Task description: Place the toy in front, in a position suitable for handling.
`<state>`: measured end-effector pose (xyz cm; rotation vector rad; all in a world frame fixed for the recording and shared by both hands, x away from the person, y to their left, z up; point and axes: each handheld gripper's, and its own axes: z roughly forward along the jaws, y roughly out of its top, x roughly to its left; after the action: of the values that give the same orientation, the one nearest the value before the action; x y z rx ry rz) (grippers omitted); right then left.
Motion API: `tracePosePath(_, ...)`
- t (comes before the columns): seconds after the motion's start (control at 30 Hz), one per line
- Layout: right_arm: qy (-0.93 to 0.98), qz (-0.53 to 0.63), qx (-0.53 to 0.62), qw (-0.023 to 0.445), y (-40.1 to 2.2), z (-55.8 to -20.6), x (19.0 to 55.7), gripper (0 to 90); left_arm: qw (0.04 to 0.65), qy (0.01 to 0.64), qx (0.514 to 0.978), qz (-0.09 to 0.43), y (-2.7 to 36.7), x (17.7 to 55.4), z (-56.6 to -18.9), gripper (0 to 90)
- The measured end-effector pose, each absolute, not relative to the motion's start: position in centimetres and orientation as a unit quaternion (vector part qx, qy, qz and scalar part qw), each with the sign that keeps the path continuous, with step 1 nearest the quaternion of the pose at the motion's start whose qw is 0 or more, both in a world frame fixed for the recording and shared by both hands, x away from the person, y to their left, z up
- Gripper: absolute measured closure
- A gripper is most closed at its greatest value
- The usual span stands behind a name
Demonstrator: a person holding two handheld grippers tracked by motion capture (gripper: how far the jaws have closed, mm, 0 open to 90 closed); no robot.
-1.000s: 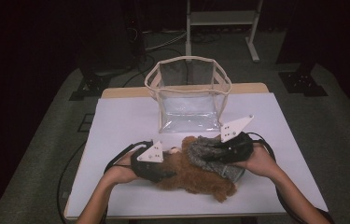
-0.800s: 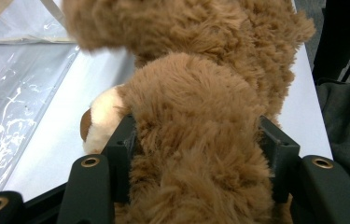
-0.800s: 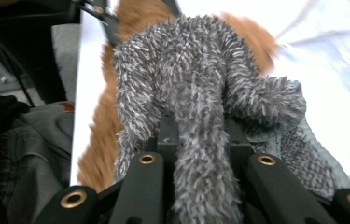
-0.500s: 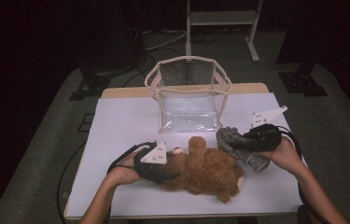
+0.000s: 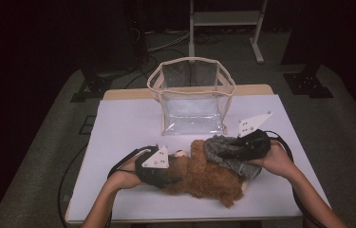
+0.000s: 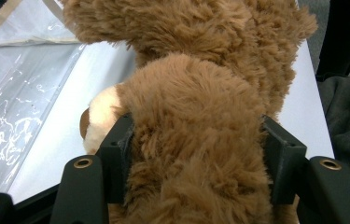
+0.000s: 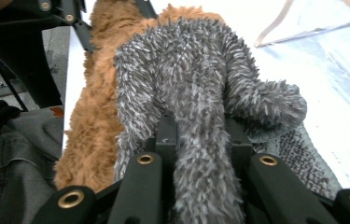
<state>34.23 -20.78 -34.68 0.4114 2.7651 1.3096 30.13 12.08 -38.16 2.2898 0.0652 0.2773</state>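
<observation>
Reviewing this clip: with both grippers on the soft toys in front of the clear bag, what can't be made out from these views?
- Brown plush toy: its face, high view; the left gripper covers that end, and the left gripper view shows just a pale patch.
- Grey fuzzy toy: what it is, right gripper view; it runs down between the jaws.
- Right gripper: its jaws, high view, buried in grey fur.
- Clear bag: any contents; glare on the plastic.

The high view looks down and forward over the white worktop. Both gripper views sit close, sharing the fluffy brown plush toy lying toward six o'clock.
</observation>
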Motion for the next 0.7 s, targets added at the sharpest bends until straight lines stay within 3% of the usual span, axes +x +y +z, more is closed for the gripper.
tracePosePath(0.37, 0.882, 0.423, 0.202, 0.034, -23.6, -35.6, 36.9, 72.8, 0.401, 0.026, 0.909, 0.109, 12.0, 30.1, -38.0, 39.0)
tracePosePath(0.7, 0.890, 0.437, 0.131, 0.014, -20.6, -34.6, 34.0, 72.8, 0.402, 0.029, 0.909, 0.106, 12.0, 30.3, -38.0, 37.6)
